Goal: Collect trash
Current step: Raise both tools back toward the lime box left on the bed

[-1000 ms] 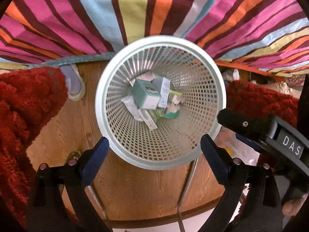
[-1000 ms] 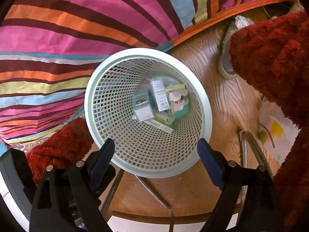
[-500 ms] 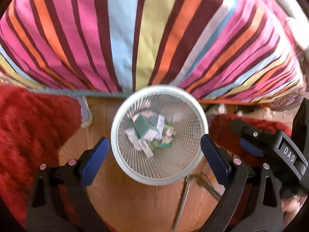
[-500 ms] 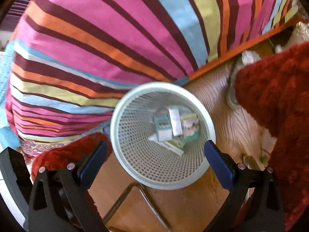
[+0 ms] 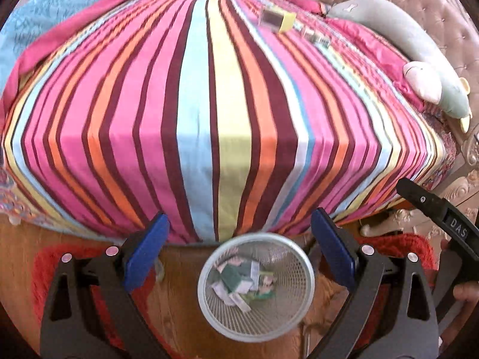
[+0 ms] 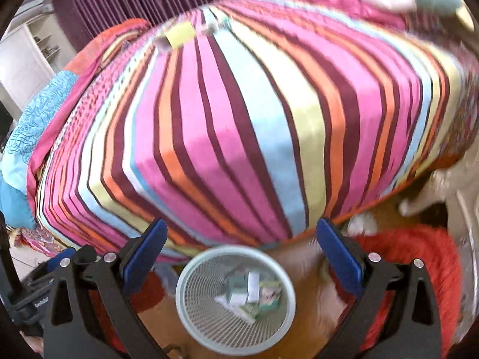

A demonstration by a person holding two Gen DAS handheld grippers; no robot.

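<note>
The left gripper (image 5: 239, 251) and right gripper (image 6: 239, 254) both point steeply downward, jaws spread wide and holding nothing (a fingertip (image 5: 465, 293) shows at the left view's right edge).

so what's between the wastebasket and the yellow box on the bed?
Only striped bedspread, bare, between the wastebasket and the yellow box; clearest in the left wrist view.

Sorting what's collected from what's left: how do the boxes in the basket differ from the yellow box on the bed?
The boxes in the basket lie jumbled in the white mesh basket on the floor; the yellow box sits alone on the striped bedspread. The basket ones look green and white, not yellow. Neither gripper holds any.
</note>
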